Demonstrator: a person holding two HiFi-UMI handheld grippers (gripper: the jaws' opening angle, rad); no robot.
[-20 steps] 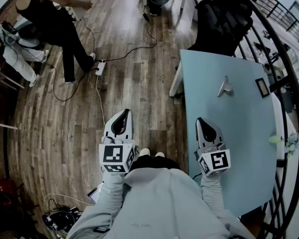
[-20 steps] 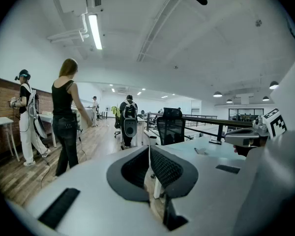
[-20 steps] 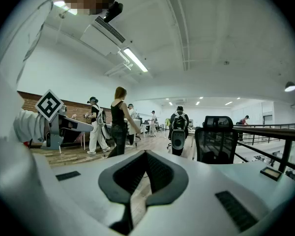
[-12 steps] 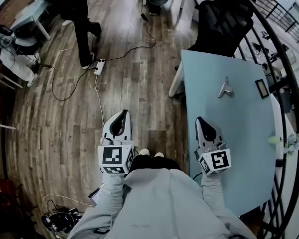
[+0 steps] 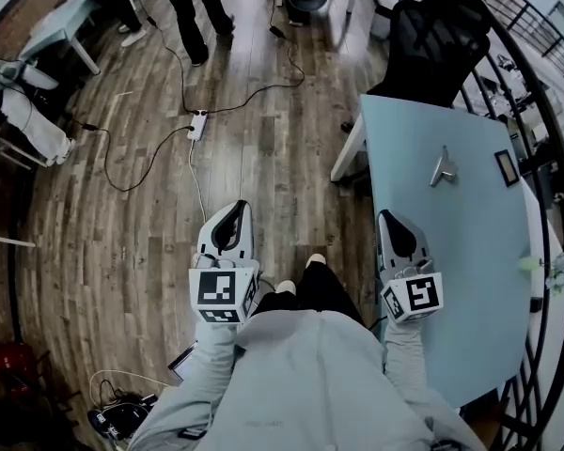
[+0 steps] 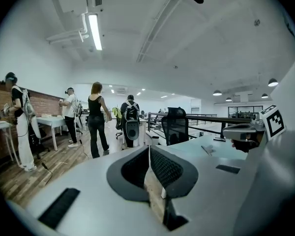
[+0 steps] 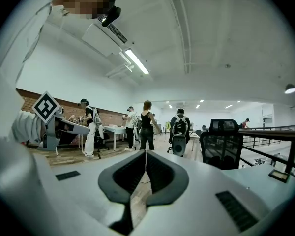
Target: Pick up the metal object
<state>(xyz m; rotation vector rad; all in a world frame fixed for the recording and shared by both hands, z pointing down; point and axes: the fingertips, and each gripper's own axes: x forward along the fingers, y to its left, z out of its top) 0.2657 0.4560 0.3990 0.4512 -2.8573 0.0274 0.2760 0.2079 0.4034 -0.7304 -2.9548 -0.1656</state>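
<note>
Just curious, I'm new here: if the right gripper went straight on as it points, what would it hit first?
Probably nothing close. The right gripper, shut, aims along the table's left edge, left of the black chair and the metal object; ahead lies open wooden floor, though depth is unclear.

The person in black [image 5: 195, 7] has walked farther off across the floor [image 5: 122, 233].

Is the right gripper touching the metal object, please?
Apart: the head view shows bare tabletop between the right gripper and the metal object.
</note>
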